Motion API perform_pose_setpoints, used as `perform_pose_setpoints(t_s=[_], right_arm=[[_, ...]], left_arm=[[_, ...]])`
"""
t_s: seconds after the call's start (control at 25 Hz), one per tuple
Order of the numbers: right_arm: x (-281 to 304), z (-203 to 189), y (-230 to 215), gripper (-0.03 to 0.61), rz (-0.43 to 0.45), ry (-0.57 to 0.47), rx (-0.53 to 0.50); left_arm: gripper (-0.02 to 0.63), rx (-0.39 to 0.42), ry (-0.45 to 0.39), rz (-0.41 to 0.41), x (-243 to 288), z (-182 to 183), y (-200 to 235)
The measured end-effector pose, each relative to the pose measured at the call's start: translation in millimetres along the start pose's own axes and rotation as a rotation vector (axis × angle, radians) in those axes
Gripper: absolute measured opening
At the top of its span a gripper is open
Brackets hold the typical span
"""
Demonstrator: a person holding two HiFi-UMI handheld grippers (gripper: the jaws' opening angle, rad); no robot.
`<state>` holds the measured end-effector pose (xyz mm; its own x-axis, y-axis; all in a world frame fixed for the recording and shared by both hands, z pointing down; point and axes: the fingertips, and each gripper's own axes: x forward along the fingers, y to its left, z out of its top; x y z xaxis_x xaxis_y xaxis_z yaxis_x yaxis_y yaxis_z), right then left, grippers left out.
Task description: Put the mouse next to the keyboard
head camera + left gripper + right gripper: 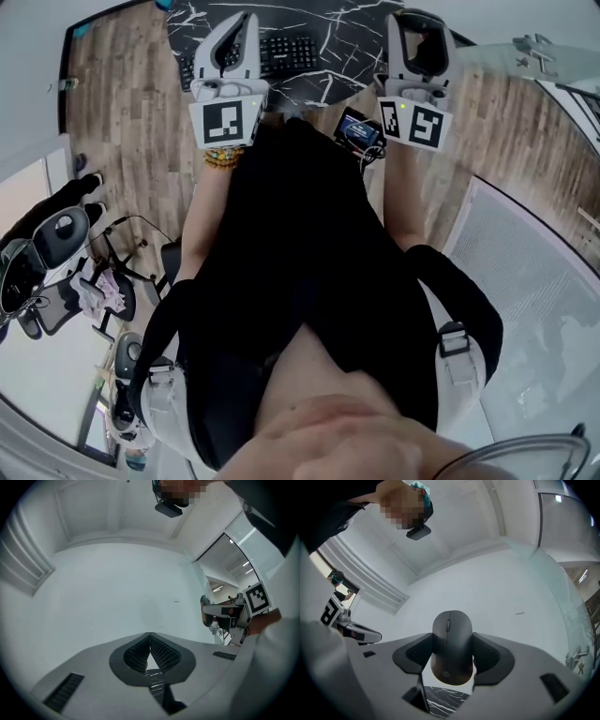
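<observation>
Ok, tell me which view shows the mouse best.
Right gripper view: the mouse sits central, top visible, clamped between the fingers. Head view shows only a dark patch in the right gripper. Left gripper view: unclear.

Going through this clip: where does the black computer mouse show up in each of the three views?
Head view: top right, the black computer mouse sits between the right gripper's jaws.
Left gripper view: too small to tell; the right gripper shows at the right edge.
Right gripper view: centre, mouse clamped between the jaws.
Shared landmark: the black white-veined marble tabletop.
</observation>
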<state>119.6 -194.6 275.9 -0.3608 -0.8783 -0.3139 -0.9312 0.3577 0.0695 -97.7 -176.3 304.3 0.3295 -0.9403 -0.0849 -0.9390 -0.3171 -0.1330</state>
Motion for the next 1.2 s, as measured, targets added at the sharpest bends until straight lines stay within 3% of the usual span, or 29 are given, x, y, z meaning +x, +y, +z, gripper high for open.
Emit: perform_pose_setpoints(t_s=[0.36, 0.64, 1.2], right_arm=[[21, -17, -12, 0.273, -0.015, 0.008, 0.0], [31, -15, -21, 0.273, -0.022, 0.005, -0.03], [47, -41, -24, 0.274, -0.008, 0.056, -0.014]], left_arm=[[0.014, -0.006, 0.011, -0.042, 30, -21, -2], [0.014, -0.006, -0.023, -0.097, 54, -18, -9], [0.014, -0.027, 0.026, -0.087, 65, -39, -4]])
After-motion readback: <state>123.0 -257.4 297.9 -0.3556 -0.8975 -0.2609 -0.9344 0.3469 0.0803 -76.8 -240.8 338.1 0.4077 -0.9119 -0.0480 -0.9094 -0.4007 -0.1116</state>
